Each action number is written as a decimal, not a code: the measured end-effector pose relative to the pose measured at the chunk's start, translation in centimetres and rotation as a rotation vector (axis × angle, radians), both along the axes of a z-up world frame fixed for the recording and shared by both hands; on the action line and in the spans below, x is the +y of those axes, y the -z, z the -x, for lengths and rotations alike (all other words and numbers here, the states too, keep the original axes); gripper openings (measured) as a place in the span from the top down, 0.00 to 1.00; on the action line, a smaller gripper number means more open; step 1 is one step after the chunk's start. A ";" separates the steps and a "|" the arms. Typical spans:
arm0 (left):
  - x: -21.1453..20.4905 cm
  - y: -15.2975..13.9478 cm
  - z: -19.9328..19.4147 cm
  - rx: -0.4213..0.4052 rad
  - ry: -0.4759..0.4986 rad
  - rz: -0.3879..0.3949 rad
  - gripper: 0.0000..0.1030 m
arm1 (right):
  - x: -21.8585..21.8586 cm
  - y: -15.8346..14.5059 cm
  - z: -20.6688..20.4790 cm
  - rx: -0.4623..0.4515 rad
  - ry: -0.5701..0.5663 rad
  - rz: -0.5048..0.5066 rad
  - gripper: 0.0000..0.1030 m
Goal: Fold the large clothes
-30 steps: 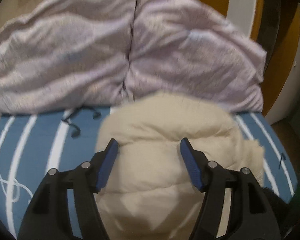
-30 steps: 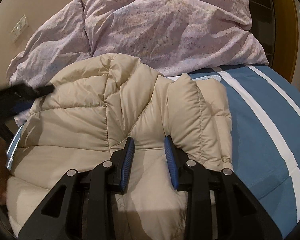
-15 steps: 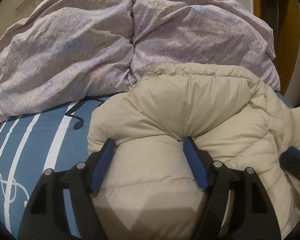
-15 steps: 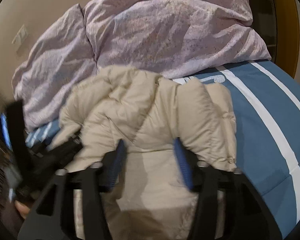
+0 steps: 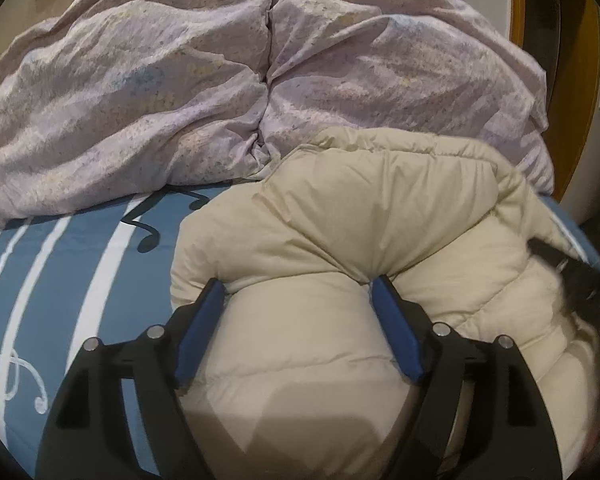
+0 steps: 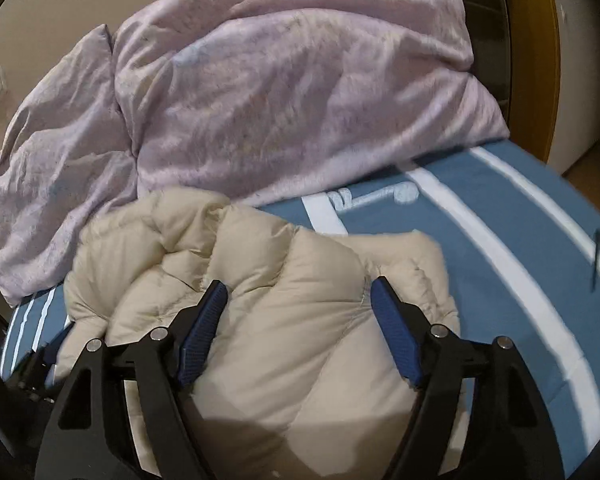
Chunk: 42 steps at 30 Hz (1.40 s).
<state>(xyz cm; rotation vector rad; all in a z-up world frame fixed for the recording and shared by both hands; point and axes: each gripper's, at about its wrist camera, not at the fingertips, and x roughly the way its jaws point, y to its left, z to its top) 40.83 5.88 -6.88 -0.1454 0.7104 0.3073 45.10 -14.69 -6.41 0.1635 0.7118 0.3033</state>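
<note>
A beige puffer jacket (image 5: 360, 208) lies bunched on the blue striped bed sheet (image 5: 60, 260), its far edge against the lilac duvet. My left gripper (image 5: 296, 284) is low over the jacket's left part. Its jaws are opening, and a quilted bulge swells up between the blue pads. In the right wrist view the jacket (image 6: 260, 248) fills the near middle. My right gripper (image 6: 300, 284) hovers over it with its jaws also opening wide. Padded folds lie between and under its fingers, and the pads do not pinch them.
A crumpled lilac duvet (image 5: 180, 80) (image 6: 300, 80) is heaped across the far end of the bed. Bare sheet (image 6: 500, 240) stretches to the right of the jacket. A wooden door frame (image 6: 548, 60) stands beyond the bed on the right. A dark blurred shape (image 5: 572, 276) crosses the left view's right edge.
The right gripper's jaws have spread wide off the fold they pinched, and it has shifted sideways. The left gripper has sunk with the jacket onto the bed, its jaws wider.
</note>
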 end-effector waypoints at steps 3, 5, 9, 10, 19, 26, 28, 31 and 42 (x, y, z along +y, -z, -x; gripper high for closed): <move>0.1 0.0 0.0 -0.003 0.006 0.009 0.24 | 0.2 0.8 0.0 -0.019 0.010 0.024 0.26; 0.0 0.0 0.0 -0.001 0.005 0.002 0.23 | 0.2 1.2 -0.1 -0.015 0.012 0.031 0.26; -0.1 0.1 -0.2 0.005 0.001 -0.008 0.22 | 0.3 1.6 -0.5 0.010 0.007 0.029 0.24; -0.1 0.1 -0.2 0.007 -0.001 -0.009 0.22 | 0.3 1.7 -0.6 0.014 0.005 0.029 0.23; 0.1 0.3 -0.4 0.022 -0.013 -0.011 0.19 | 0.3 2.0 -1.2 0.051 -0.009 0.017 0.21; 0.1 0.4 -0.5 0.028 -0.016 -0.014 0.18 | 0.2 2.0 -1.4 0.061 -0.012 0.003 0.20; 0.1 0.4 -0.5 0.030 -0.015 -0.014 0.17 | 0.2 2.0 -1.4 0.061 -0.013 0.003 0.20; 0.2 0.4 -0.6 0.033 -0.015 -0.015 0.17 | 0.2 2.0 -1.4 0.061 -0.013 0.004 0.20; 0.3 0.5 -0.8 0.043 -0.010 -0.016 0.16 | 0.3 2.0 -1.5 0.068 -0.015 0.002 0.19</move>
